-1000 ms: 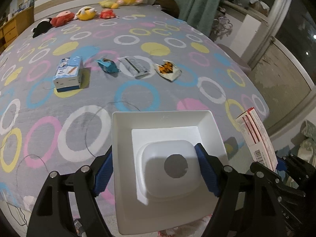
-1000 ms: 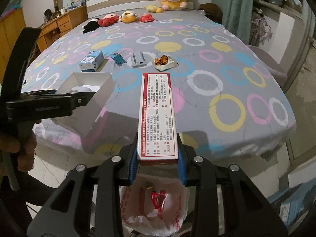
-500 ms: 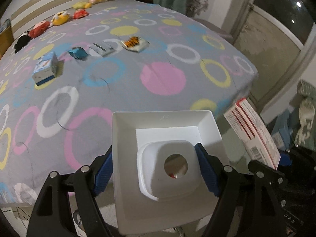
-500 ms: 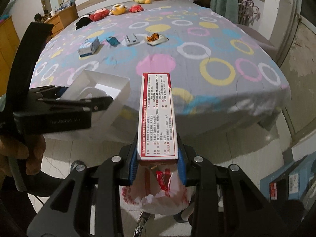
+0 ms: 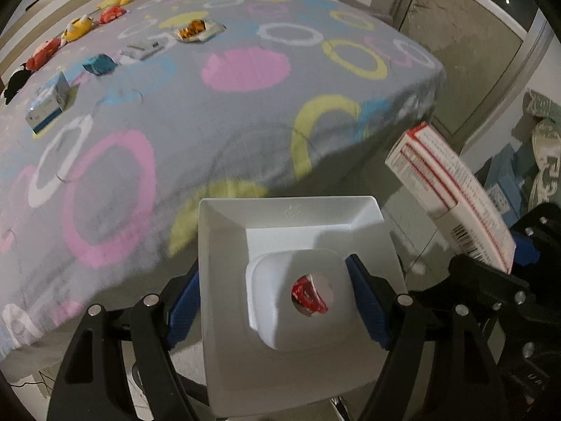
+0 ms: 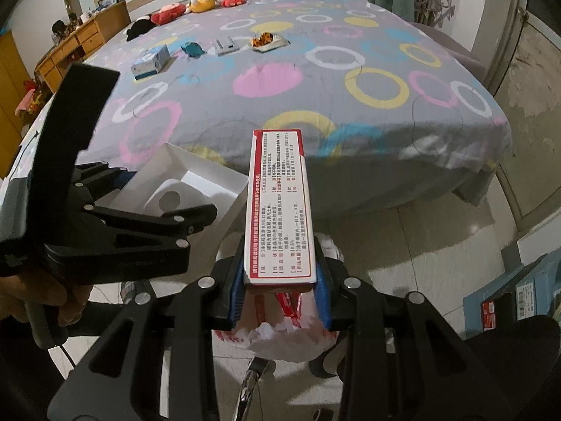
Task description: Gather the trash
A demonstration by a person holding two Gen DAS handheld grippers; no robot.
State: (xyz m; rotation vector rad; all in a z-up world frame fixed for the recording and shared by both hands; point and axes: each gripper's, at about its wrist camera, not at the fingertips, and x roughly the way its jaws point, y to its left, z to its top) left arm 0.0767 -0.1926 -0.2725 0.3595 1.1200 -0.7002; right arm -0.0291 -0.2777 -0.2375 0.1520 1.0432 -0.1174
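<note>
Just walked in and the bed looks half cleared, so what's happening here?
A person is collecting trash with two handheld grippers. The left gripper clamps an open white box; the right gripper clamps a long red-and-white carton. Both are held off the bed's edge over a white bin bag on the floor. A blue-white box, a blue wrapper and two more packets remain on the bed.

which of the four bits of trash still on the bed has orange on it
The open wrapper at the right end of the row, with orange contents. The others are a blue-and-white box, a teal piece and a grey-white packet.
</note>
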